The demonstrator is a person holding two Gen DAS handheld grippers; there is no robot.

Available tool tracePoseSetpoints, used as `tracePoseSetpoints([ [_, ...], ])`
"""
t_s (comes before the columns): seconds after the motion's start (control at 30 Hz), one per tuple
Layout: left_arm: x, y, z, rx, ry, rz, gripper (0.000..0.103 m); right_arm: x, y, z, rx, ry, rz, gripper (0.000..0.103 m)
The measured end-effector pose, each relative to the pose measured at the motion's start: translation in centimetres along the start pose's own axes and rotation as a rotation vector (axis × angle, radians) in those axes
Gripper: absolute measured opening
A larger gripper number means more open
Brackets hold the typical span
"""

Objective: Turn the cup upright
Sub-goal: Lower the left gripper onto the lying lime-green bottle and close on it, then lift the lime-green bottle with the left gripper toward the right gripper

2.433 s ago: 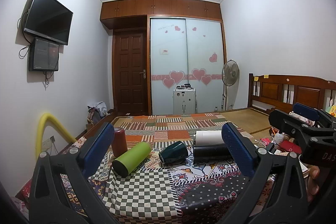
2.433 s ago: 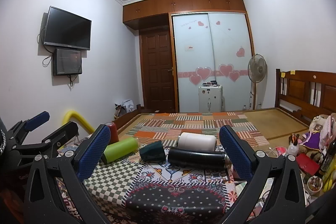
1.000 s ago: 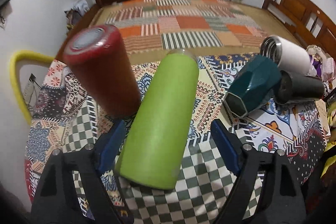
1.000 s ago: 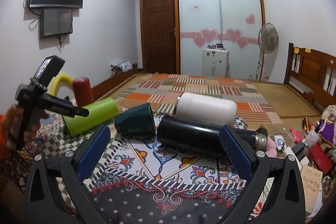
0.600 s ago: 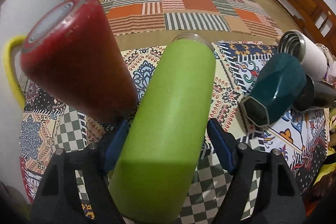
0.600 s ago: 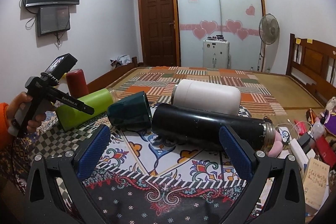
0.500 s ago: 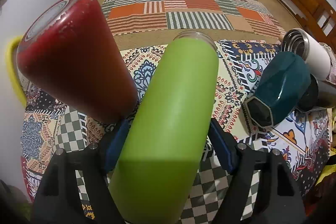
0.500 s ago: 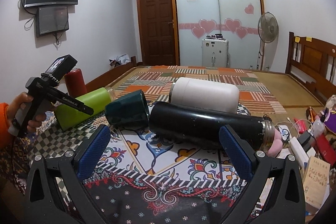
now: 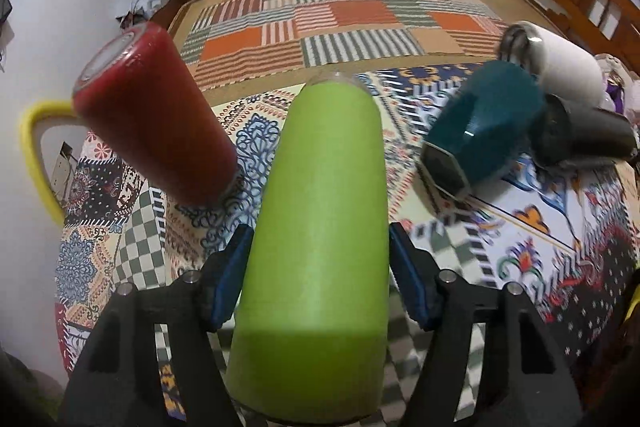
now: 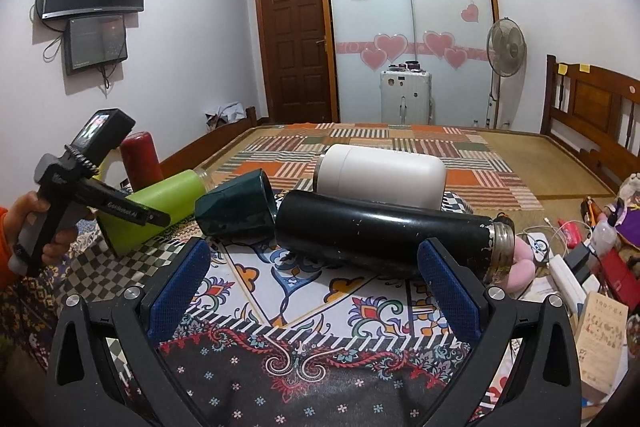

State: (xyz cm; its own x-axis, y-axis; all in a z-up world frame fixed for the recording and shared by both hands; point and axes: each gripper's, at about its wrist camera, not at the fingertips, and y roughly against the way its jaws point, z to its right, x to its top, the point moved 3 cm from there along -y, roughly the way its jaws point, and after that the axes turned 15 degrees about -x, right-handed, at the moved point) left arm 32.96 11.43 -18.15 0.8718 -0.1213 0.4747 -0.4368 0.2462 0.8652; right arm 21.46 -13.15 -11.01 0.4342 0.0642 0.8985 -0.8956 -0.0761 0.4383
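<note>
A light green cup (image 9: 320, 227) lies on its side on the patterned tablecloth (image 9: 520, 227). My left gripper (image 9: 320, 275) straddles its closed end, and both blue pads (image 9: 230, 267) press its sides. In the right wrist view the green cup (image 10: 160, 203) lies at the left with the left gripper (image 10: 132, 213) on it. My right gripper (image 10: 316, 291) is open and empty, low over the cloth in front of a black flask (image 10: 384, 231) lying on its side.
A red cup (image 9: 156, 115) stands mouth-down left of the green one. A dark teal cup (image 9: 480, 131), a white flask (image 9: 560, 63) and the black flask (image 9: 584, 135) lie on their sides to the right. Clutter (image 10: 592, 267) sits at the table's right edge.
My left gripper moved down onto the green cup and its pads closed against its sides. My right gripper moved closer to the black flask and stayed open.
</note>
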Motion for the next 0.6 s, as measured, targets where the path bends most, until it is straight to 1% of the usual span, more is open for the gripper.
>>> tracePoseSetpoints([
  [0.1, -0.8, 1.3, 1.0, -0.01, -0.015, 0.031, 0.065, 0.1, 0.5, 0.1, 0.001, -0.002, 0.007, 0.103],
  [0.2, -1.6, 2.8, 2.1, 0.008, -0.046, 0.062, 0.064, 0.2, 1.1, 0.1, 0.001, -0.005, 0.014, 0.103],
  [0.3, -2.7, 4.1, 3.1, -0.006, -0.044, 0.077, 0.064, 0.3, 1.8, 0.1, 0.002, -0.004, 0.02, 0.103],
  [0.43, -3.9, 5.7, 4.5, 0.009, -0.053, 0.112, 0.064, 0.3, 3.0, 0.0, 0.001, 0.001, 0.031, 0.103],
  [0.6, -5.8, 8.0, 6.4, 0.002, -0.063, 0.159, 0.064, 0.4, 4.6, 0.1, -0.001, 0.003, 0.046, 0.103],
])
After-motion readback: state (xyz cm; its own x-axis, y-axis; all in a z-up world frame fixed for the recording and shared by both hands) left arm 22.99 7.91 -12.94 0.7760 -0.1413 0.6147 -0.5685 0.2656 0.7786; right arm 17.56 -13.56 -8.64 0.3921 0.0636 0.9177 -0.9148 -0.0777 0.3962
